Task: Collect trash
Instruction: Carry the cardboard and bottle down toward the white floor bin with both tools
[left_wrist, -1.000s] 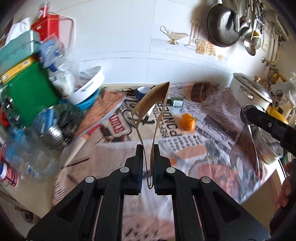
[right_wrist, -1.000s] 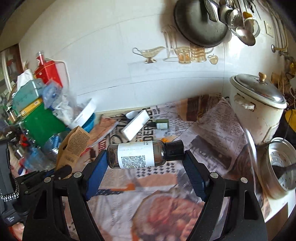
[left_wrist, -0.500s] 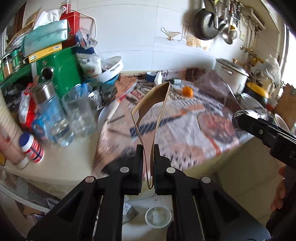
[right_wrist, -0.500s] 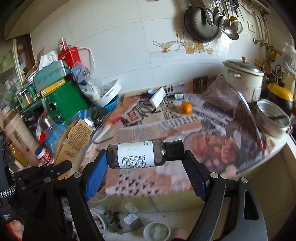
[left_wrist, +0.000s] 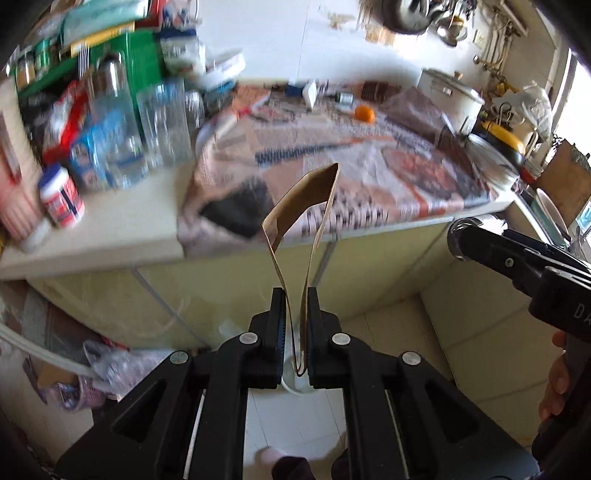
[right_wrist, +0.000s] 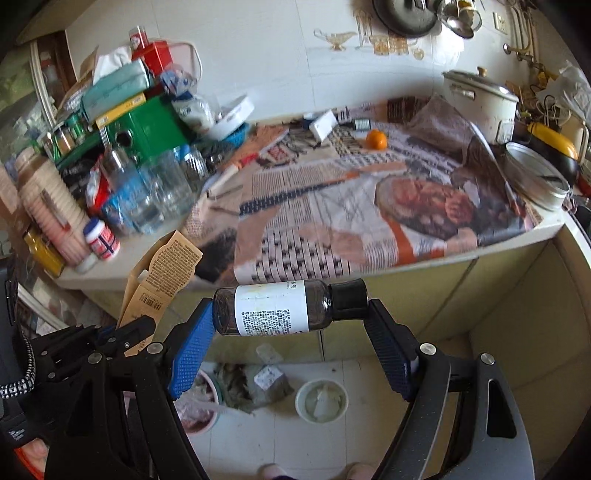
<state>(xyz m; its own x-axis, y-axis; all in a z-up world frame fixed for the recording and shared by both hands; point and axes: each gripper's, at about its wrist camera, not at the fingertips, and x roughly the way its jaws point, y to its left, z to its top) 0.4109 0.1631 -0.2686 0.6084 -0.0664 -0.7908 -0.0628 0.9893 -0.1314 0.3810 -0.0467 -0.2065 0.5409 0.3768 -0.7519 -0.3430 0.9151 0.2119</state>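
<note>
We have both pieces of trash in hand and are at the carrying step, away from the counter (right_wrist: 122, 266) with the floor below us. The left gripper (left_wrist: 295, 317) has its jaws pressed together on the bottom of a flattened brown carton (left_wrist: 303, 221), which stands up between the fingers and fans open at its top. The right gripper (right_wrist: 291, 332) has its jaws spread wide but clamped on a dark bottle (right_wrist: 280, 308), held lengthwise: one pad on its base, the other on its black cap, so the bottle lies level across the gap.

On the floor, in the right wrist view, we see a small white tub (right_wrist: 321, 400), a pink bowl (right_wrist: 201, 406) partly behind the left finger, and a heap of scraps (right_wrist: 251, 384) between them. We cannot see a proper bin in either view, so where the trash should go is our guess: most likely something low near those containers.

Next we need to find the receptacle, bring each gripper over it in turn, and open the jaws only when the item is well above the opening. The bottle, held only by its ends, may roll or slip if we tilt it; the carton is light and could drift aside when dropped
</note>
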